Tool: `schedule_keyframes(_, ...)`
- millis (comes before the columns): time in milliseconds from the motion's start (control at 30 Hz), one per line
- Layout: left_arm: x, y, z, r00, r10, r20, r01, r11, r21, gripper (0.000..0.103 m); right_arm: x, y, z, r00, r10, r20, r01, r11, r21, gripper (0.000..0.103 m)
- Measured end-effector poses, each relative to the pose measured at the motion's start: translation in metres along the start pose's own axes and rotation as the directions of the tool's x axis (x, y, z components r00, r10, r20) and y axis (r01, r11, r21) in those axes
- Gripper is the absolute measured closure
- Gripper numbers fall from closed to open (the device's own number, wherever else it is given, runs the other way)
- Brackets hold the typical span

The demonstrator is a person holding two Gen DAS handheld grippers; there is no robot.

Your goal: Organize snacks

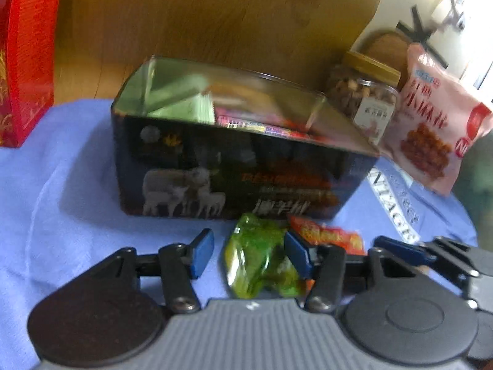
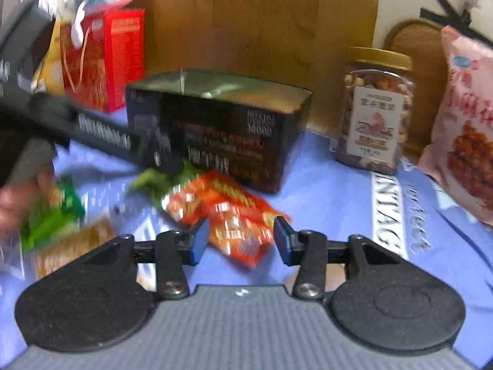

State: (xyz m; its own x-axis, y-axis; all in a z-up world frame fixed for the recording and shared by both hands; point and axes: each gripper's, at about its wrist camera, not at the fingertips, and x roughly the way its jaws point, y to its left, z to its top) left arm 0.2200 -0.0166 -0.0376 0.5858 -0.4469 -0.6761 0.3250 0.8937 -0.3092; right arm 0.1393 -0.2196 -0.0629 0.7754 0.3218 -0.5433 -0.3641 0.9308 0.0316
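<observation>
A dark tin box (image 1: 234, 166) with sheep printed on its side stands open-topped on the blue cloth (image 1: 61, 185), with several snack packets inside. In front of it lies a green packet (image 1: 255, 259) between the blue pads of my left gripper (image 1: 249, 254). The jaws are open, with a gap showing at the left pad. A red packet (image 1: 326, 234) lies just right of the green one. In the right wrist view, my right gripper (image 2: 241, 240) is open around the near end of that red packet (image 2: 228, 212). The tin (image 2: 222, 129) stands behind it.
A nut jar (image 2: 376, 108) with a tan lid and a pink snack bag (image 2: 465, 129) stand at the right. A red carton (image 2: 104, 58) is at the back left. More green and tan packets (image 2: 52, 215) lie at the left near a hand (image 2: 12, 203). A wooden panel rises behind.
</observation>
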Motion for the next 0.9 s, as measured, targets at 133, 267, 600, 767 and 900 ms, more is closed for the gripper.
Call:
schedule_keyframes(133, -0.004, -0.013, -0.007, 1.0, 0.015, -0.021, -0.014, 0.998, 0.06, 0.063, 0.013, 0.011, 0.0, 0.995, 0.092, -0.037, -0.094, 0.995, -0.037, 0.034)
schedule_keyframes(267, -0.035, -0.005, -0.029, 0.998, 0.003, -0.057, -0.001, 0.999, 0.033, 0.062, -0.011, 0.042, -0.017, 0.99, 0.138, -0.026, -0.14, 0.986, -0.091, 0.035)
schedule_keyframes(600, -0.162, 0.051, -0.067, 0.995, 0.0, 0.101, 0.004, 1.0, -0.031, 0.057, -0.118, 0.024, -0.061, 0.963, 0.259, 0.074, -0.263, 0.963, 0.063, 0.036)
schedule_keyframes(767, -0.149, 0.057, -0.076, 0.999, 0.012, 0.033, -0.011, 1.0, -0.028, 0.053, -0.117, 0.045, -0.077, 0.949, 0.316, -0.013, -0.313, 0.945, 0.091, 0.041)
schedule_keyframes(900, -0.144, 0.057, -0.081, 1.0, 0.001, 0.017, 0.0, 0.998, -0.056, 0.053, -0.109, 0.069, -0.05, 0.945, 0.326, 0.034, -0.326, 0.945, -0.001, 0.042)
